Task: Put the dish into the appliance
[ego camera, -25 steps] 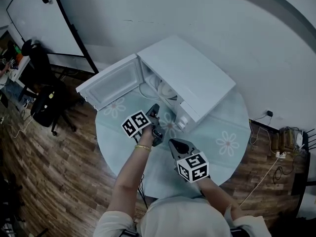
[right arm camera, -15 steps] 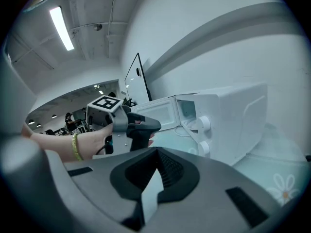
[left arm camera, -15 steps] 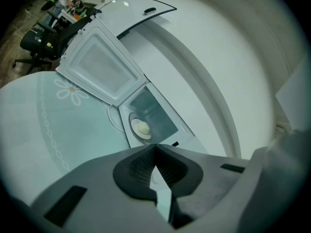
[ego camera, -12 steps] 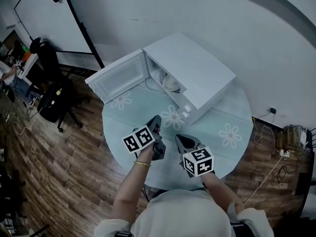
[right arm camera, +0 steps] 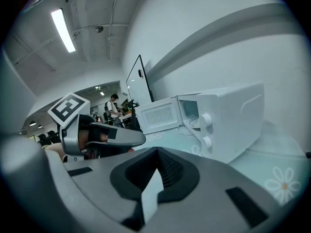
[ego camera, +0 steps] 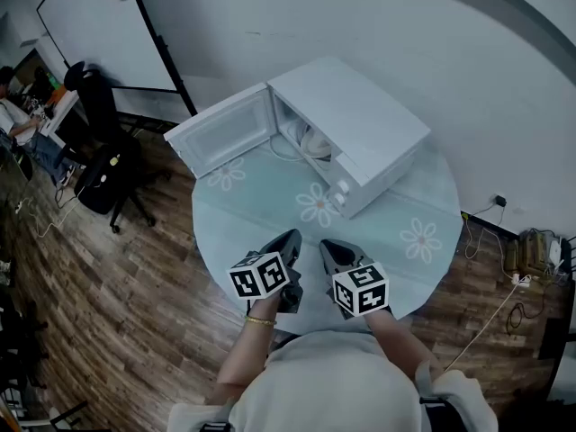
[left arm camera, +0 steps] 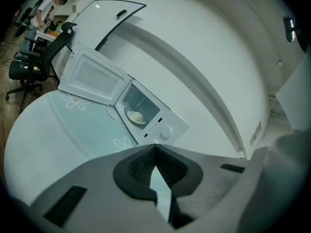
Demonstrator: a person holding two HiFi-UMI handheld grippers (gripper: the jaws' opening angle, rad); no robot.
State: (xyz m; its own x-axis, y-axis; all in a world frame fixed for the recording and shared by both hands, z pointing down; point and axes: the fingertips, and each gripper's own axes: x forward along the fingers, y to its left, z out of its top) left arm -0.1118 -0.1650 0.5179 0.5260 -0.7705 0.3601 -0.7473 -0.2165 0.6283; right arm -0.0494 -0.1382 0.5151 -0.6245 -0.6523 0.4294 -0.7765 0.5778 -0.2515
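At the lower centre of the head view, we find the left gripper (ego camera: pixel 292 238) and the right gripper (ego camera: pixel 325 247) side by side over the near edge of the round table (ego camera: pixel 263 212), both well apart from the appliance. In each gripper's own view the jaws are closed together with nothing between them, so we record both as empty. Beyond them the pale flowered table top runs up to the microwave (ego camera: pixel 369 124) at the upper centre of the frame. Its door (ego camera: pixel 220 133) is swung wide toward the upper left. The dish (left arm camera: pixel 136 116) sits inside the cavity, seen in the left gripper view as a pale round piece lying flat on the chamber floor. Whether anything lies on it we cannot tell at this size. We judge the placing done and the door not yet closed. We judge the dish to be stiff, fairly light and smooth-surfaced. That would make it slippery under the pads and liable to chip if knocked against the cavity's edge. Should it need shifting, the sound hold is on the rim at the side nearest the opening, one jaw above and one below, kept level. Farthest off, at the upper left, a whiteboard (ego camera: pixel 99 34) stands by the wall and a black chair (ego camera: pixel 106 171) stands on the wood floor (ego camera: pixel 135 286).
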